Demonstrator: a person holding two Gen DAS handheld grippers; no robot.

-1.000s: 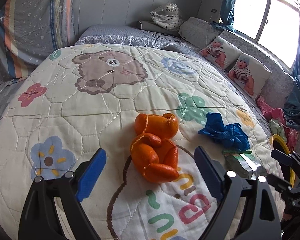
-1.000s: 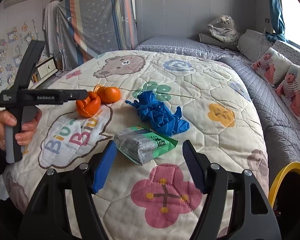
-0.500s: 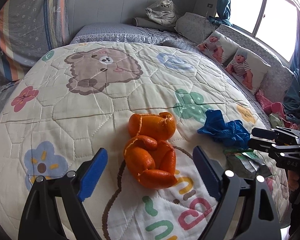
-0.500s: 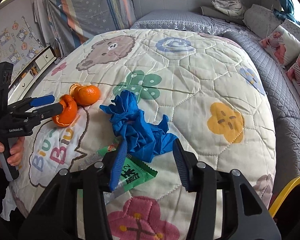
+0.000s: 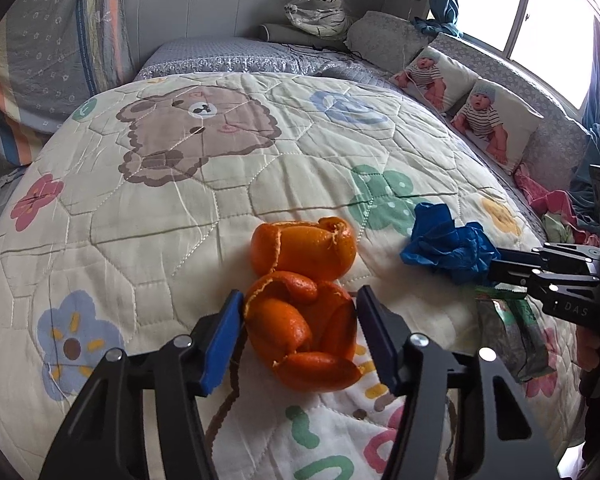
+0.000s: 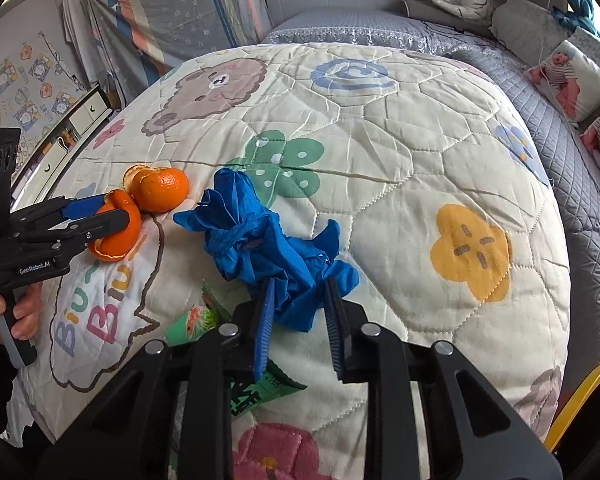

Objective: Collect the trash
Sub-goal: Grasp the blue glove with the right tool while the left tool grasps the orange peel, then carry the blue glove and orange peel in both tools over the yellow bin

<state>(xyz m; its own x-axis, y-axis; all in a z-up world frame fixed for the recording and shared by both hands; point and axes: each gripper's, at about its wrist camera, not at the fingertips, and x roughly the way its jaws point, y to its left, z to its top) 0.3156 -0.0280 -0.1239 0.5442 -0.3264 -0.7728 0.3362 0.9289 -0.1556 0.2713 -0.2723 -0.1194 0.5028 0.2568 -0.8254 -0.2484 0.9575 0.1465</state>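
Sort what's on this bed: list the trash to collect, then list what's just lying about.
Trash:
near orange peel, between the left tongs
far orange peel
crumpled blue glove, in the right tongs
green wrapper

Lying about:
baby-print pillows
bagged tiger toy
cartoon quilt

green wrapper (image 6: 256,394) half hidden under right claw (image 6: 300,320)

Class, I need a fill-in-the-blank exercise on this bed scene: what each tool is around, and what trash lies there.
1. The left tool has its fingers around a piece of orange ____.
2. The right tool closes on a crumpled ____ glove.
3. The green wrapper lies partly under the ____ tool.

Missing words: peel; blue; right
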